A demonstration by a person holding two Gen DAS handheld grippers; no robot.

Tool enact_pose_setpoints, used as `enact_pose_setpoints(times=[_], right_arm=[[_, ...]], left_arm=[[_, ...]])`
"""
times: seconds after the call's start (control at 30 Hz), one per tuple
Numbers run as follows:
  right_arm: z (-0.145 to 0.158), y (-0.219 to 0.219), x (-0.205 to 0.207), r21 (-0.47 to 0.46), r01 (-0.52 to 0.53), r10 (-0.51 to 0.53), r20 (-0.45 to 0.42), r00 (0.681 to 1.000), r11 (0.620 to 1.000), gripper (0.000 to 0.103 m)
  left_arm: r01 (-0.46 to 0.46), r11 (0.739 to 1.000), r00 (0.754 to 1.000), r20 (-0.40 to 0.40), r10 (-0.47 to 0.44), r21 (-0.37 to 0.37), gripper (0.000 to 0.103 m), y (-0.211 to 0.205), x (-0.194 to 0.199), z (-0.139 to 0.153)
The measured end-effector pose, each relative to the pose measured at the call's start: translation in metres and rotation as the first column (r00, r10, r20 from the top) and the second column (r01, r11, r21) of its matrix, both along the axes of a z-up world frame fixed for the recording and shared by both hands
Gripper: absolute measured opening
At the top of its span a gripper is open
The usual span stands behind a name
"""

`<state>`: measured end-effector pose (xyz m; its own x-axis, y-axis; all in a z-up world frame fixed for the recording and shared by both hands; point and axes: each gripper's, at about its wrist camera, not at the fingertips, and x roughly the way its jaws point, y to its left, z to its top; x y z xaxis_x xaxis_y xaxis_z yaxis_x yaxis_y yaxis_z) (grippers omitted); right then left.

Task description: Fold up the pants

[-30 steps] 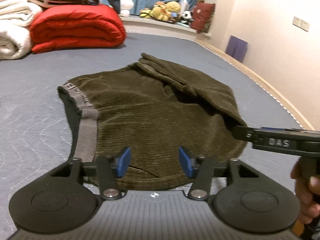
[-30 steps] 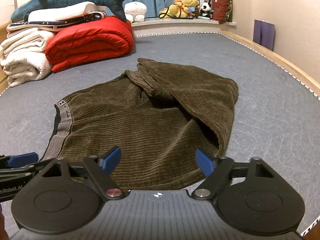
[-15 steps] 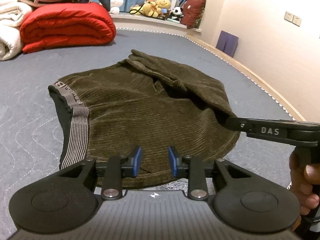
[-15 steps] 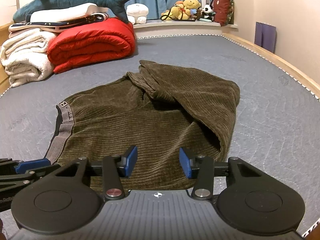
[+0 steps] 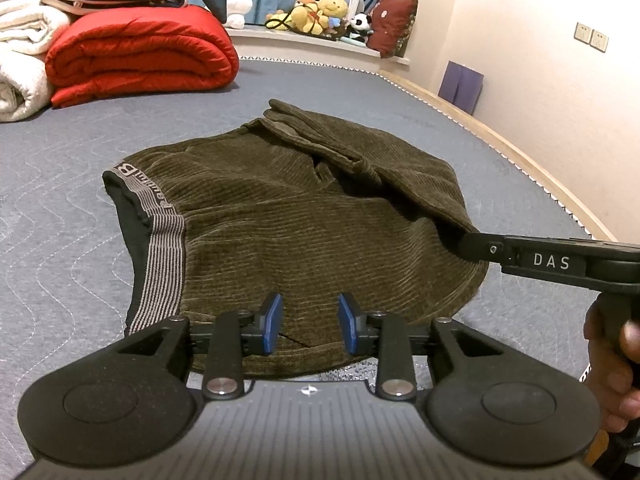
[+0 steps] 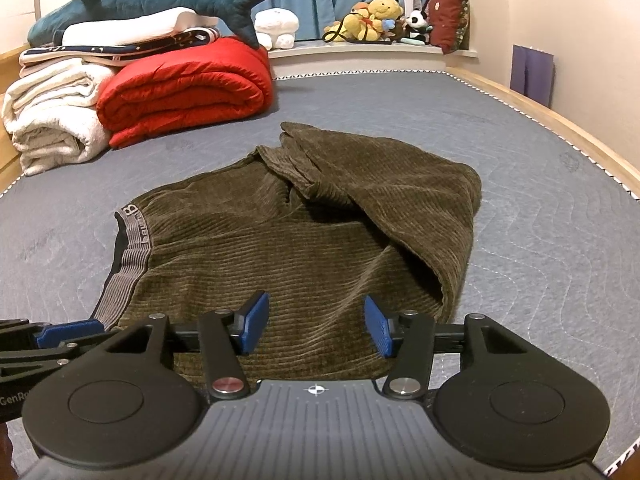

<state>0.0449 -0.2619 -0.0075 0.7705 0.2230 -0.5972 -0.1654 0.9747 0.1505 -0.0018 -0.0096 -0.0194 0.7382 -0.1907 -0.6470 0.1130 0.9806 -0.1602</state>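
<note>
Olive corduroy pants point(image 5: 300, 220) lie folded on the grey quilted mattress point(image 5: 60, 240), with the grey striped waistband point(image 5: 164, 248) at the left and a leg lapped over the top right. My left gripper point(image 5: 308, 320) hovers over the near hem, open, its blue pads narrowly apart with only cloth seen beyond them. My right gripper point(image 6: 316, 320) hovers over the pants point(image 6: 300, 248) near the same hem. Its jaws are opening and nothing is between them. The right gripper's black body point(image 5: 560, 260) crosses the right edge of the left wrist view, held by a hand point(image 5: 612, 360).
At the back left lie a rolled red quilt point(image 6: 184, 92), white towels point(image 6: 52, 120) and a plush shark point(image 6: 160, 0). Stuffed toys point(image 6: 372, 16) sit on the far ledge. A wooden bed edge point(image 6: 560, 120) runs along the right by the wall.
Both grippers' jaws stand narrower than a second ago. The right pair has widened a little since half a second ago. The pants lie as before.
</note>
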Motion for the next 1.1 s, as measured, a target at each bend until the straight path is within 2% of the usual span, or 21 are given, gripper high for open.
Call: enact_pose_setpoints(times=[0.43,0.53,0.73,1.0,1.1], right_arm=[[-0.0021,0.0008,0.0014,-0.009,0.002,-0.002,-0.017,1.000,1.000,0.055],[-0.0022,0.0020,0.0006,-0.017,0.005,-0.006,-0.006,1.000,1.000,0.054],[-0.0006,0.0026,-0.0008,-0.026,0.011,-0.010,0.025,1.000,1.000,0.052],[0.0026,0.0088,-0.0056,-0.085,0.022,-0.013,0.113,0.994,0.996,0.055],[0.0024,0.0070,-0.0051,-0.075,0.022,-0.014,0.114,0.993,0.997,0.055]], left_arm=[[0.004,1.000,1.000,-0.003,-0.004,0.004,0.038,-0.0016,0.0006,-0.0006],[0.004,1.000,1.000,-0.004,-0.004,0.007,0.043,-0.0023,0.0007,-0.0011],[0.002,1.000,1.000,-0.004,-0.002,0.013,0.043,-0.0027,0.0011,-0.0024],[0.001,1.000,1.000,-0.004,-0.001,0.016,0.044,-0.0024,0.0010,-0.0024],[-0.005,1.000,1.000,-0.004,0.005,0.019,0.048,-0.0023,0.0016,-0.0030]])
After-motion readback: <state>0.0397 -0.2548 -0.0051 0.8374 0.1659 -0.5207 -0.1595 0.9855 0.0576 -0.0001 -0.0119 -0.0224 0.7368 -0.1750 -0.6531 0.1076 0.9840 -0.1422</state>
